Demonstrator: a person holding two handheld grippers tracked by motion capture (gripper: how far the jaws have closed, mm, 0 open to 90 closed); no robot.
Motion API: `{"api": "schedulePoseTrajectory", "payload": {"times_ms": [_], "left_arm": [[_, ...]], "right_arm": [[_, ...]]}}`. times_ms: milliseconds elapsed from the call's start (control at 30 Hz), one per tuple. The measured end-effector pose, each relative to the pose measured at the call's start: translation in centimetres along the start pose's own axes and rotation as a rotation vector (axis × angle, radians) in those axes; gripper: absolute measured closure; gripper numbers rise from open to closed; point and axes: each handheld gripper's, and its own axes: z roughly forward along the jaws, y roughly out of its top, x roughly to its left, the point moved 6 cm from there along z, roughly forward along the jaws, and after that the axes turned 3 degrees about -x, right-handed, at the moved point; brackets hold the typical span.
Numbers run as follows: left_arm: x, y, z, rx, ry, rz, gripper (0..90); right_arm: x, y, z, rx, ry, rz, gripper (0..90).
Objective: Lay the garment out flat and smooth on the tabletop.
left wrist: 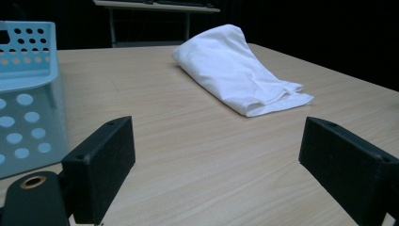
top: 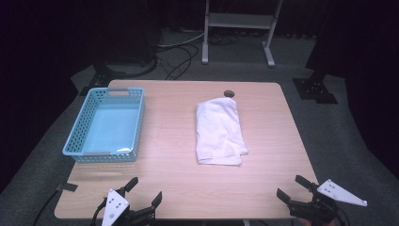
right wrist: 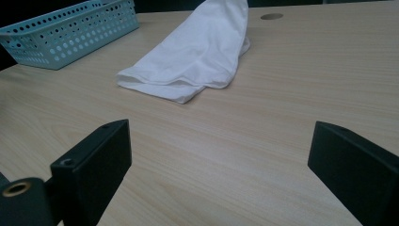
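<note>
A light wooden table [top: 179, 179] with rounded corners is seen from above, set on grey carpet in a dark room. A wide stretch of bare wood is left open along the near edge and down the middle. At the near left corner the left gripper [top: 145, 191] is held low, its jaws spread wide with nothing between them. At the near right corner the right gripper [top: 296, 187] is held the same way, jaws spread and empty. Both are kept well apart from the white cloth [top: 219, 131], which is laid flat near the table's centre, slightly right. The cloth is folded into a long, soft bundle, with layered edges shown at its near end. A pale blue perforated basket [top: 79, 127] is placed at the left edge, well apart from the cloth.
</note>
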Motion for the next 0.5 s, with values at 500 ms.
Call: {"api": "schedulePoseTrajectory", "payload": {"times_ms": [500], "left_arm": [[0.3, 0.4, -0.1, -0.027, 0.009, -0.025, 10.5]], "right_arm": [[1.8, 1.3, 2.6, 0.041, 0.048, -0.023, 6.1]]}}
